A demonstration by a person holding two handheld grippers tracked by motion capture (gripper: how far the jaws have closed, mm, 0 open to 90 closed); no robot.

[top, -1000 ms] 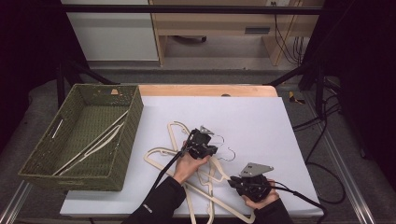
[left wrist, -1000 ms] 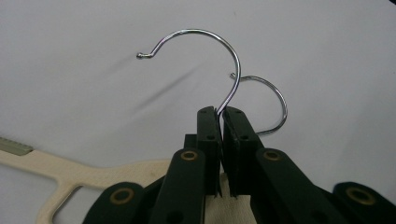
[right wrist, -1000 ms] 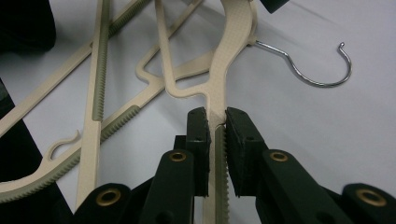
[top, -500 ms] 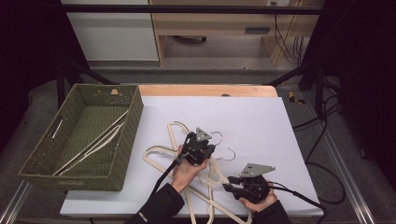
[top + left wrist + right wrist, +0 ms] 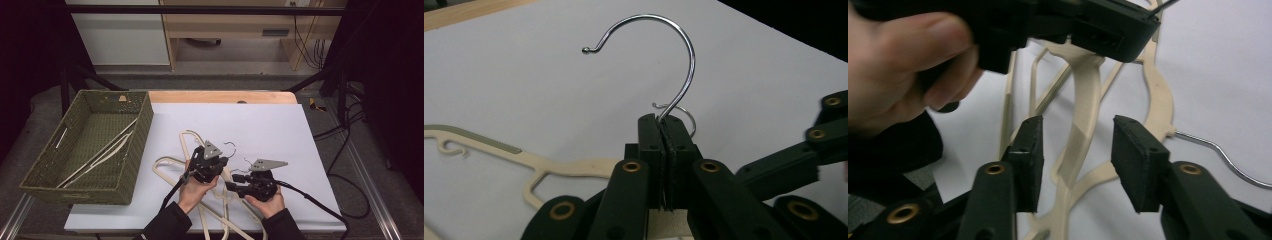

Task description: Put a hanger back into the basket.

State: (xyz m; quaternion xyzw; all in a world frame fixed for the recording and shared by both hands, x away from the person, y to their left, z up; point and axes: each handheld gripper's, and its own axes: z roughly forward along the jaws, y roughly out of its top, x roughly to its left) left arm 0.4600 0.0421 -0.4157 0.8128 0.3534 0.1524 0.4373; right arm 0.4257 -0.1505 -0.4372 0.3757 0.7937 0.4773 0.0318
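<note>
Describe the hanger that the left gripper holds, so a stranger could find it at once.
On the white table, right of the green basket, cream hangers lie tangled near the front edge. The held hanger is the one whose metal hook is clamped in the left gripper.

Black tongs (image 5: 231, 186), brass rivets, dark sleeves (image 5: 165, 226)

White table (image 5: 260, 125) evenly lit from above, dark surroundings; gripper views soft, near hand (image 5: 893, 70) blurred
</note>
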